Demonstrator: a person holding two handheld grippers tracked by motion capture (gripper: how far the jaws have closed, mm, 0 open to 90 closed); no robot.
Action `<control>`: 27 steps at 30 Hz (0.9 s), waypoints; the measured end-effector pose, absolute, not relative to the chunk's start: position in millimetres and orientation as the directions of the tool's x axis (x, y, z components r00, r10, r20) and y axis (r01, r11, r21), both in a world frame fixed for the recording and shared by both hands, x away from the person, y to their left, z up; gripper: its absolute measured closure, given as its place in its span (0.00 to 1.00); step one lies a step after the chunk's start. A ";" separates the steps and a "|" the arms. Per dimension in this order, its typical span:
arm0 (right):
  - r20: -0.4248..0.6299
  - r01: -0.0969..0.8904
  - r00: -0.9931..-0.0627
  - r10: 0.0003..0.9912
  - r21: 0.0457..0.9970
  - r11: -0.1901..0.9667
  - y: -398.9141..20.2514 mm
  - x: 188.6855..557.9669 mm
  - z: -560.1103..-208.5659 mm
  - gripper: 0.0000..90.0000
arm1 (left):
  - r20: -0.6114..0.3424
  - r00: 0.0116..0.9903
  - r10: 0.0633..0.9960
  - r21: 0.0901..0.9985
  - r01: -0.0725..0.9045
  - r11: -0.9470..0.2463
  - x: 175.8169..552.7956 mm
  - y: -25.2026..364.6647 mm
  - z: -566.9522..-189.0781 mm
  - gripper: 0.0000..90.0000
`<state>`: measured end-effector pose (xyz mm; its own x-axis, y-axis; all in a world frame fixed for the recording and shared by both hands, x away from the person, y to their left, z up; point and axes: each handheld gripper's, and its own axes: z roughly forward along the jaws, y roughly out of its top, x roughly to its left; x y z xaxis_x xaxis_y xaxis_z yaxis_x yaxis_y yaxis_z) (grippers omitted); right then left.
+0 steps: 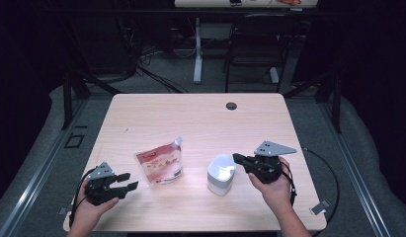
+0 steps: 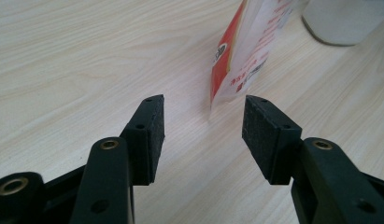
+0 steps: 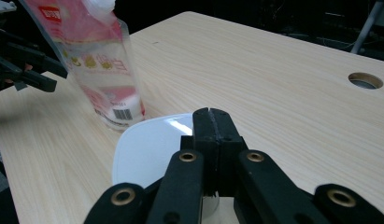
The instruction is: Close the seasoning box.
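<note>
A red and white stand-up pouch with a spout stands near the middle of the wooden table. To its right sits a white lidded container. My left gripper is at the front left, open, jaws pointing at the pouch and a short way off it, with nothing between the pads. My right gripper is shut and empty, its closed tips just over the container's right top edge. In the right gripper view the shut gripper hovers above the white lid, with the pouch beyond.
A round cable hole lies at the table's far edge. Behind the table stand a dark chair and a white desk leg. Cables trail from both grippers off the table's front corners.
</note>
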<state>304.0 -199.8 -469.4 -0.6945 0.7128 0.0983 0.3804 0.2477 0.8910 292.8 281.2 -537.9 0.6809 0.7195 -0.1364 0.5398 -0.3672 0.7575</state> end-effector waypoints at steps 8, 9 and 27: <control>0.116 0.397 -0.676 0.728 0.889 0.227 -209.1 291.9 -486.4 0.91 | -0.122 0.662 0.739 0.758 0.543 -0.362 292.9 283.2 -539.4 0.54; 0.120 0.401 -0.674 0.729 0.889 0.224 -211.4 290.6 -488.0 0.90 | -0.117 0.660 0.742 0.759 0.541 -0.362 292.8 283.0 -539.6 0.54; 0.099 0.448 -0.554 0.827 0.872 0.196 -246.9 272.2 -526.2 0.60 | -0.114 0.651 0.751 0.771 0.534 -0.346 292.1 282.2 -539.1 0.53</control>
